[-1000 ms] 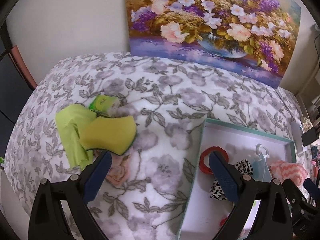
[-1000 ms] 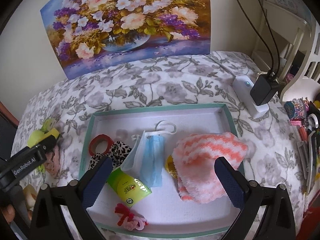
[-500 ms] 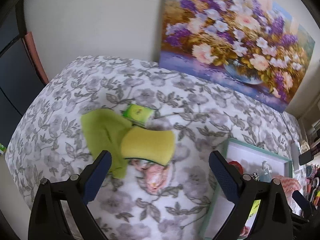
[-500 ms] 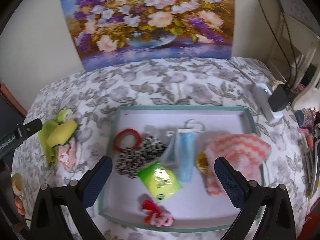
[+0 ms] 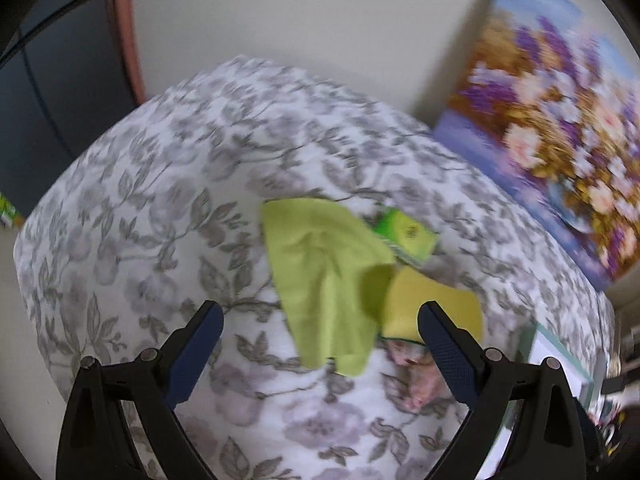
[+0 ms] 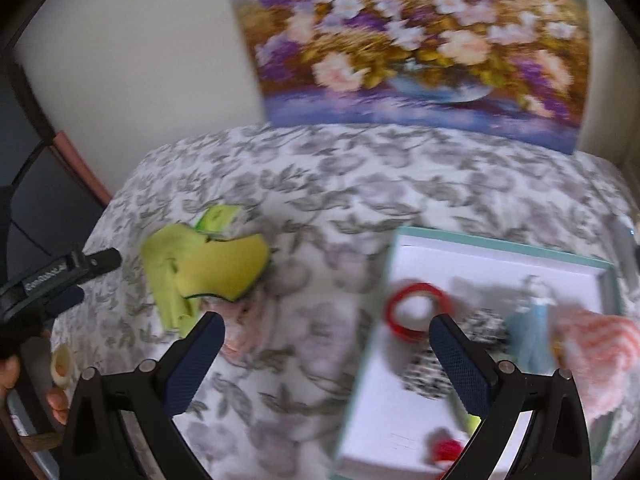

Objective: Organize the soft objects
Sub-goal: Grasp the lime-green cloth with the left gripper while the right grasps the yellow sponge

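1. Plainly, your left tool (image 5: 320, 316) had its fingers spread wide with nothing between them, hovering above the floral-covered desk (image 5: 160, 208).
2. Ahead of it lay a lime-green cloth (image 5: 324, 276), crumpled, with a yellow sponge (image 5: 432, 304) resting partly on its right edge.
3. Just behind those two sat a small green tissue packet (image 5: 404, 234), touching the cloth.
4. A pink fabric flower (image 5: 416, 372) lay on the desk close under the sponge, near your left tool's right finger.
5. Your right tool (image 6: 326, 334) was equally wide open and empty, hanging over the strip of desk between that pile and the teal-rimmed tray (image 6: 500, 242).
6. Inside the tray you had a red ring (image 6: 416, 310), a leopard-print scrunchie (image 6: 424, 372), a blue face mask (image 6: 532, 328) and a pink-and-white striped cloth (image 6: 596, 352); a small red item (image 6: 446, 450) sat near the front rim, too blurred to name.
7. In the right wrist view the left tool showed at the far left edge, held in your hand (image 6: 24, 364).
8. A flower painting (image 6: 420, 48) leaned against the wall behind the desk.
9. Both views were motion-blurred.
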